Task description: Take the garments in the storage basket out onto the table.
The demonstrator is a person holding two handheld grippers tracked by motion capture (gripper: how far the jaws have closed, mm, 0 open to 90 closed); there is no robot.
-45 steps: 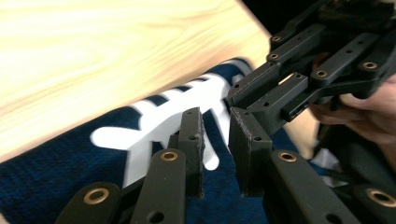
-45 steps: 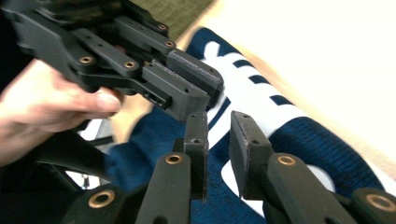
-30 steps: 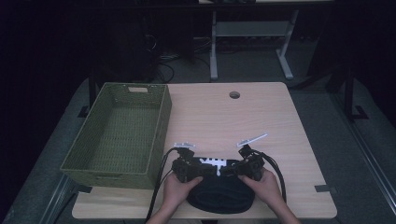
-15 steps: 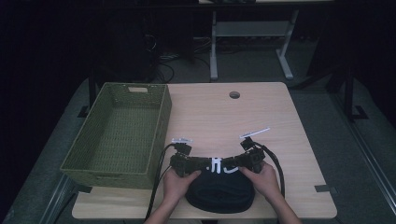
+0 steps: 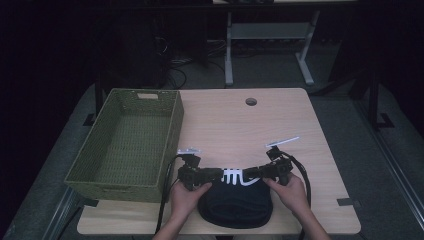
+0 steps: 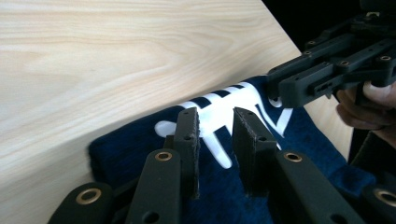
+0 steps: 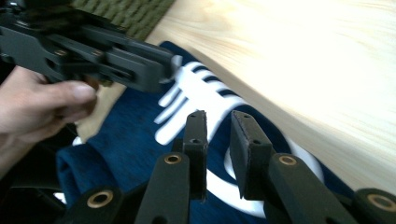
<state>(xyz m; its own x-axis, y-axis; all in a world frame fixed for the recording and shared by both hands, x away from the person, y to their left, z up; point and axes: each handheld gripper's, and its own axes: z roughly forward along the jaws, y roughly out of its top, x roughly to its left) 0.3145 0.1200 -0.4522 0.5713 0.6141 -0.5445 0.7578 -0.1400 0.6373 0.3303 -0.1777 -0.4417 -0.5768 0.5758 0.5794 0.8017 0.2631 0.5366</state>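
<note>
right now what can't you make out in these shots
- The white print on the folded navy blue cloth: too small from the high view, cut by folds and the tongs in both gripper views, so unreadable.
- The near inside wall of the green woven basket: hidden by its own rim in the high view.
- The left tongs and right tongs: parted, but cloth contact is unclear.

No readable text, brand or number found. The navy cloth (image 6: pixel 224 140) carries a white printed design. Its strokes cannot be made out as letters.
</note>
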